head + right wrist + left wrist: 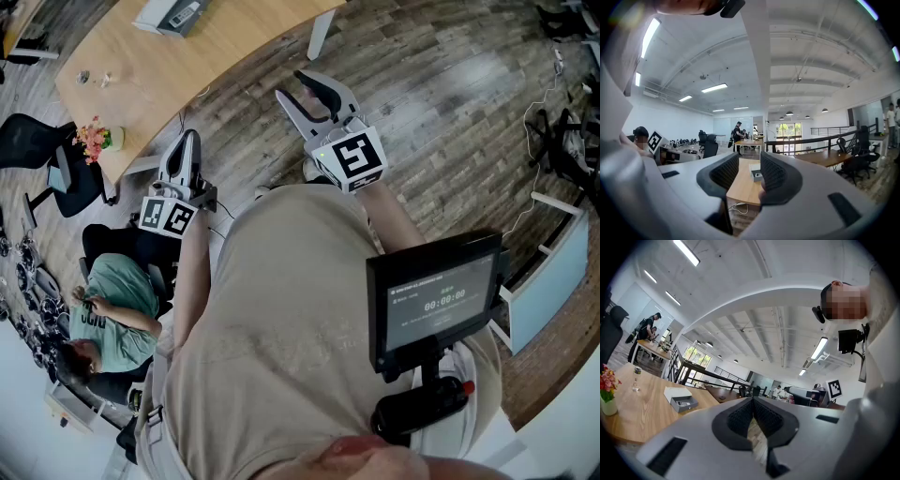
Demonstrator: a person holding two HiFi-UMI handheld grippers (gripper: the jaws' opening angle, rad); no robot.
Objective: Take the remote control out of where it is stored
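The wooden table (216, 56) carries an open grey box (180, 15), and well apart from it a flower pot (103, 139) and a small glass (83, 77).

The worktop (178, 75) runs off the top edge of the head view, and the grey box (174, 15) on it is clipped there too. What lies inside that box is too small for me to name in any view. My own torso (281, 328) hides much of the floor (450, 122).

Ceiling strip lights (686, 252) are lighting the office brightly and evenly, glaring white in both gripper views. Fisheye distortion is bending the edges and darkening the corners; the wooden floor (441, 103) is showing only faint shadows.
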